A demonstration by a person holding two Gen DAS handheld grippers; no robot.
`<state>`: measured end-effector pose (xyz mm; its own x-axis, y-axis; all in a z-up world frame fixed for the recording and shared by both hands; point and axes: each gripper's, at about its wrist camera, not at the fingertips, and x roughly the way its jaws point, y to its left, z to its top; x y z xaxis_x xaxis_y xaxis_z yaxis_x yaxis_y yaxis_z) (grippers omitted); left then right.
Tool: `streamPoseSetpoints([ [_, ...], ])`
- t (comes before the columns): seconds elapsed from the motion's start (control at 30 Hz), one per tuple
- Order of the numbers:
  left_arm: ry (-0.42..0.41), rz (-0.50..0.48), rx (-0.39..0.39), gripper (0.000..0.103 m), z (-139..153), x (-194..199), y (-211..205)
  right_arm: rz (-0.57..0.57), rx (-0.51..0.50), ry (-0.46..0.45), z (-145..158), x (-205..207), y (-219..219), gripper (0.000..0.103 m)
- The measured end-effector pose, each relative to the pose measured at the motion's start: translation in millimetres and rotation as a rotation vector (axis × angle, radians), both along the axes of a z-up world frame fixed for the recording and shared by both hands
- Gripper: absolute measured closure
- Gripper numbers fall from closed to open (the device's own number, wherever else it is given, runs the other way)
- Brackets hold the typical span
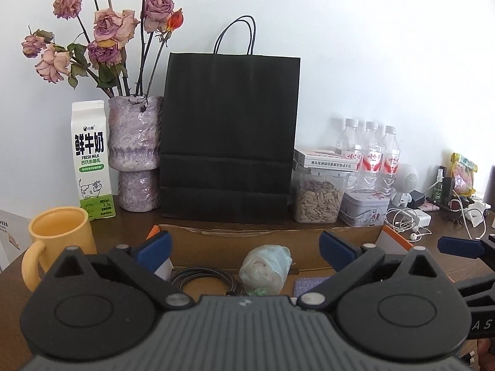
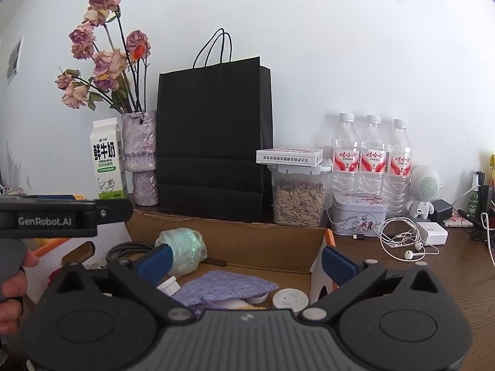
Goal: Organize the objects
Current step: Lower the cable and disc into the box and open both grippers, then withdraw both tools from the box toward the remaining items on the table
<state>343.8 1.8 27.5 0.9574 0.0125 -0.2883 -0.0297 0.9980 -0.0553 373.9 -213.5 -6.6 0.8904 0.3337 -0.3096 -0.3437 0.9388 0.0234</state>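
An open cardboard box (image 1: 272, 232) sits on the brown table just ahead of both grippers. Inside lie a pale green roll of plastic bags (image 1: 266, 269), a coiled black cable (image 1: 201, 278) and a purple cloth pouch (image 2: 225, 287). A white round disc (image 2: 290, 300) rests beside the pouch. My left gripper (image 1: 244, 245) hovers over the box, open, its blue pads wide apart and touching nothing. My right gripper (image 2: 246, 261) is open too, over the box's right part (image 2: 263, 241), with the roll (image 2: 182, 247) just behind its left pad and nothing gripped.
A black paper bag (image 1: 229, 136) stands behind the box, with a milk carton (image 1: 92, 157) and a vase of dried roses (image 1: 136, 154) to its left. A yellow mug (image 1: 58, 238) is near left. A seed jar (image 1: 318, 198), water bottles (image 1: 371, 154), a tin (image 1: 365, 210) and earphones (image 1: 405, 222) fill the right.
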Motion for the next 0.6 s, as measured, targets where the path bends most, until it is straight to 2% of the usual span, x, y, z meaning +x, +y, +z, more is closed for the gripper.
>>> streamPoseSetpoints([
  [0.6, -0.008, 0.023, 0.002, 0.0, 2.1, -46.1, 7.6, -0.008, -0.032, -0.041, 5.6, -43.4, -9.1, 0.0],
])
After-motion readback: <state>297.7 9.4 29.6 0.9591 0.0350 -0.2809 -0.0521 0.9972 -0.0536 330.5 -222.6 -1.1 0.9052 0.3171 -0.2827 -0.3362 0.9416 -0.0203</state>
